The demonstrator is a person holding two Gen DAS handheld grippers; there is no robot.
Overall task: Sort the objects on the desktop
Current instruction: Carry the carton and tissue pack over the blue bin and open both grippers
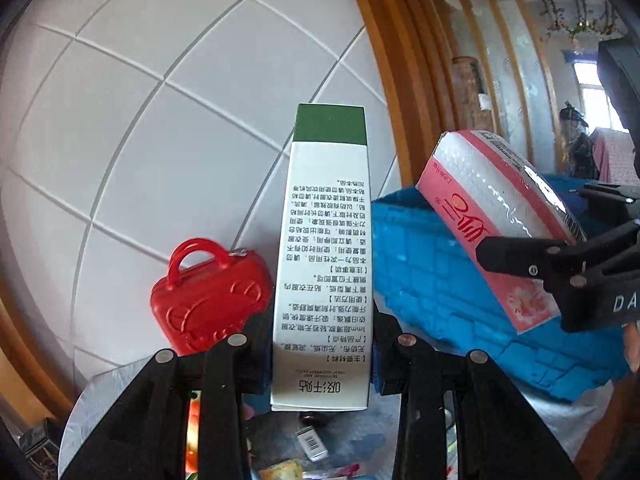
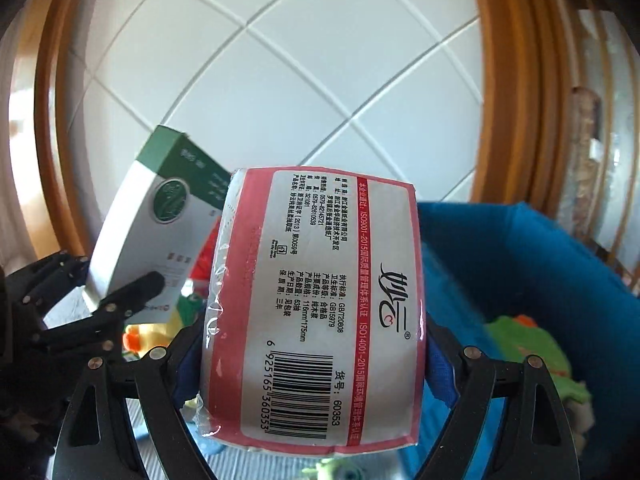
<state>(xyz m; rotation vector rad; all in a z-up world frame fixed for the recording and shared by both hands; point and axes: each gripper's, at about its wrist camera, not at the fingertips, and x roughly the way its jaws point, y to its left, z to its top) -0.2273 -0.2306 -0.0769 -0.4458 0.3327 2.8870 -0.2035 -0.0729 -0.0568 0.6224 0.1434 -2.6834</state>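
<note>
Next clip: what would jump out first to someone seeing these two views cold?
Both claws are full and lifted in front of a white tiled wall. The left claw grips an upright white box with a green end, while the right claw clamps a pink tissue pack. A blue basket sits behind them, a red toy suitcase at left.
</note>
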